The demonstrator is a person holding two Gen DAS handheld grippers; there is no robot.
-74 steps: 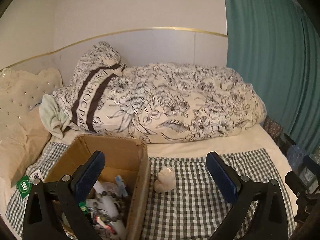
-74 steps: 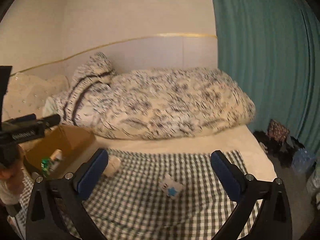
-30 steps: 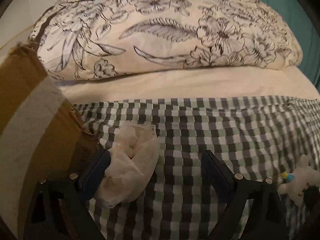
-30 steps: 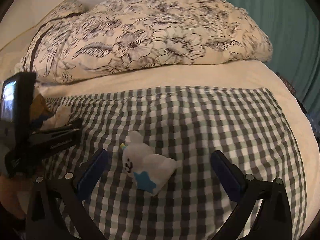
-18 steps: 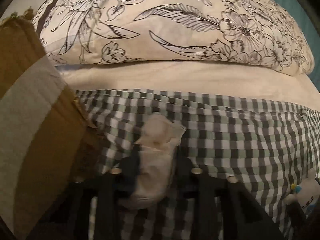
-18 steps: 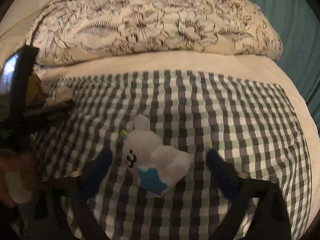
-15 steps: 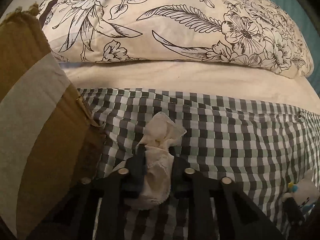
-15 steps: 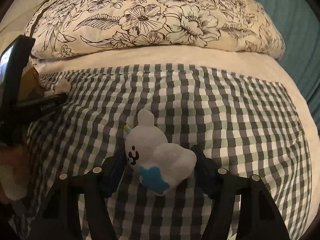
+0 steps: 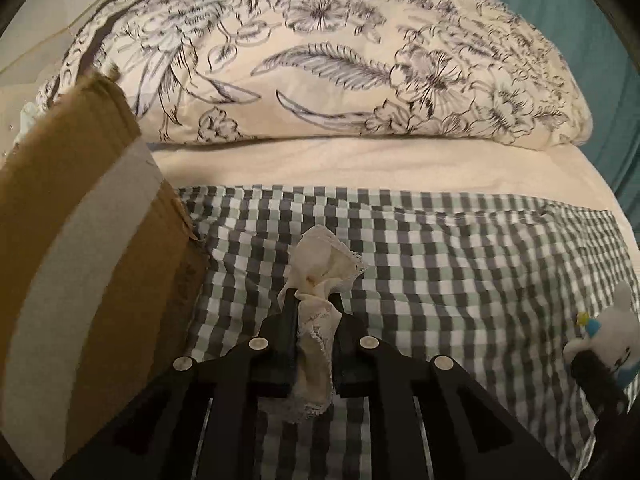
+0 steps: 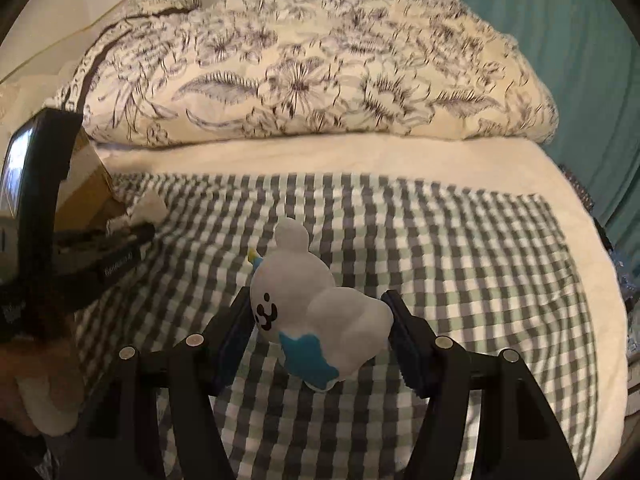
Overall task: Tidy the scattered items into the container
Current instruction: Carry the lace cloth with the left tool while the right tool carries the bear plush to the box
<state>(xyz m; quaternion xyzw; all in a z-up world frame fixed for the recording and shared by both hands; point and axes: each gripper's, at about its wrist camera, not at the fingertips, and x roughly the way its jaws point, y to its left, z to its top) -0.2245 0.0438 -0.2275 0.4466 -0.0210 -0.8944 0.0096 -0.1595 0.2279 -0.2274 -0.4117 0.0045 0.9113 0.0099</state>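
My left gripper (image 9: 312, 300) is shut on a crumpled cream lace cloth (image 9: 320, 264), held just above the checked blanket (image 9: 460, 264). The brown cardboard box (image 9: 72, 232) rises close on its left; the inside of the box is hidden. In the right wrist view my right gripper (image 10: 320, 304) is shut on a white plush toy (image 10: 316, 304) with a black face mark and a blue patch, its pads pressing on both sides. The same plush toy (image 9: 608, 332) shows at the right edge of the left wrist view. The left gripper (image 10: 132, 236) with the cloth appears at the left.
A large floral duvet (image 9: 340, 60) is heaped across the back of the bed above a cream sheet (image 9: 360, 160). A teal curtain (image 10: 560, 40) hangs at the right. A hand (image 10: 36, 392) holds the left tool at the lower left.
Both grippers have closed from wide open: the left onto the lace cloth, the right onto the plush toy. Both have since lifted slightly off the blanket.
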